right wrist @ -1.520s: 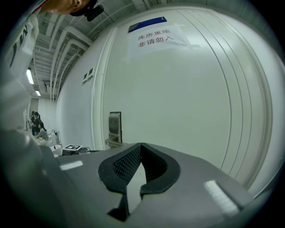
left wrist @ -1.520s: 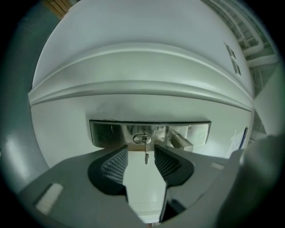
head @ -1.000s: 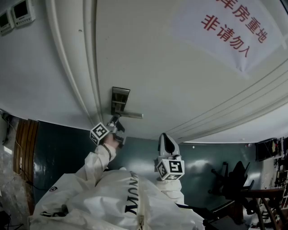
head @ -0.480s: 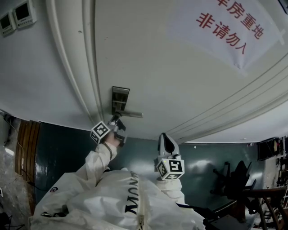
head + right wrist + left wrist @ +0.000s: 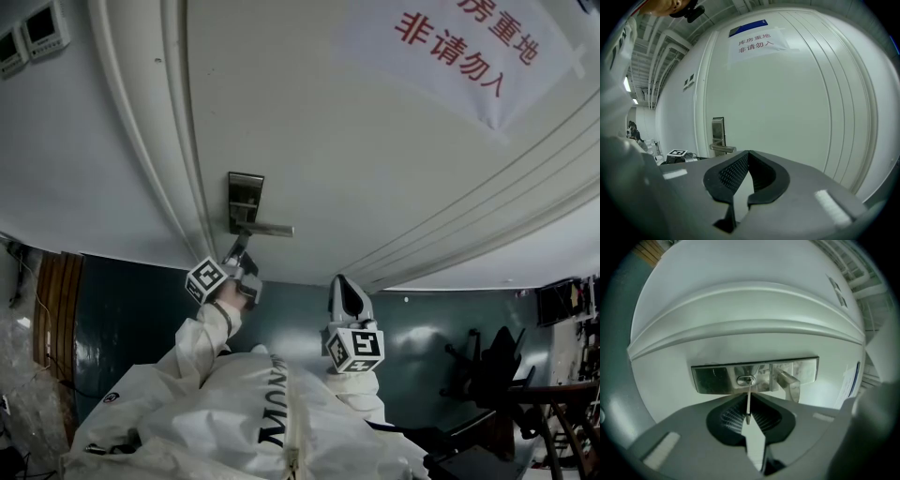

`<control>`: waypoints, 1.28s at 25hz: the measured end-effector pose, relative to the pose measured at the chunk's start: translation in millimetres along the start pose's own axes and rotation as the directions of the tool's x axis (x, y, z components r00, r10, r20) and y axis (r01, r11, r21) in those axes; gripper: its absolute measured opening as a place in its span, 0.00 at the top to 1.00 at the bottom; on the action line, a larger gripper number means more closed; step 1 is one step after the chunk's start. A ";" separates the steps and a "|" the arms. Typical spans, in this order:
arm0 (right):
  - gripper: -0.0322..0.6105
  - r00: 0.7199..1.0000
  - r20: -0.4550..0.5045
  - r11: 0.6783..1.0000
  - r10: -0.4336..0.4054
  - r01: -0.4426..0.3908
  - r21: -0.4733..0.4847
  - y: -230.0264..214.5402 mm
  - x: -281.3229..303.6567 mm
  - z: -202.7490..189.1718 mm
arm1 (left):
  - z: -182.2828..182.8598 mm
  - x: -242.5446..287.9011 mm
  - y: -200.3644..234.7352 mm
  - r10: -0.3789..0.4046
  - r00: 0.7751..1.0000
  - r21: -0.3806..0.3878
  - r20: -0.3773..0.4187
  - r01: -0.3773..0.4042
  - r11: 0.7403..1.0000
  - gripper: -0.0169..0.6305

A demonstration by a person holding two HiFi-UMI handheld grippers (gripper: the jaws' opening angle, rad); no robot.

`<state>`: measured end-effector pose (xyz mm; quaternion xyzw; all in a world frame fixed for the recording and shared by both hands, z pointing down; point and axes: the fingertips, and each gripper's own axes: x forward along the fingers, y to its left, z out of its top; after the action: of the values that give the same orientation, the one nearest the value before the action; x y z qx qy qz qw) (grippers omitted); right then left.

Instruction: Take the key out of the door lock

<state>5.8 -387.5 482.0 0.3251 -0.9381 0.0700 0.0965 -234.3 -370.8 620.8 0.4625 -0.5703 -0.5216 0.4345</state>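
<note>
A steel lock plate (image 5: 245, 200) with a lever handle (image 5: 267, 229) sits on the white door. In the left gripper view a thin key (image 5: 748, 399) runs from the keyhole (image 5: 746, 379) in the plate (image 5: 712, 378) straight back into my left gripper (image 5: 747, 421). That gripper is shut on the key's head, which the pads hide. In the head view the left gripper (image 5: 238, 251) is held up just below the lever. My right gripper (image 5: 343, 286) hangs lower and to the right, away from the door, shut and empty (image 5: 748, 152).
A paper sign (image 5: 469, 56) with red characters hangs on the door's upper right. Raised mouldings run down the door beside the lock. Two wall panels (image 5: 37, 33) sit at the far left. Dark furniture (image 5: 497, 375) stands at the lower right.
The left gripper stays at the lock, just under the lever. The head view has shifted a little, so the door and sign sit slightly higher and further left. The right gripper has not moved.
</note>
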 end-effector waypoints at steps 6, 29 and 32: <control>0.96 1.000 0.000 1.000 0.020 -0.020 0.001 6.6 -2.6 -2.3 | 0.3 -8.0 -0.7 0.017 1.000 0.072 -0.010 -0.016 0.997 0.94; 0.96 0.993 0.034 0.993 0.117 -0.118 0.022 30.3 4.8 -7.2 | 12.1 -71.5 -45.3 0.202 0.979 0.914 0.031 -0.110 0.392 0.94; 0.96 0.990 0.040 0.991 0.135 -0.136 0.019 37.6 9.5 -7.2 | 15.7 -81.1 -66.1 0.200 0.978 0.972 0.062 -0.104 0.211 0.94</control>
<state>-24.0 -362.4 488.6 0.2630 -0.9589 0.0802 0.0698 -228.9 -290.0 552.6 0.5932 -0.7954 0.0087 0.1237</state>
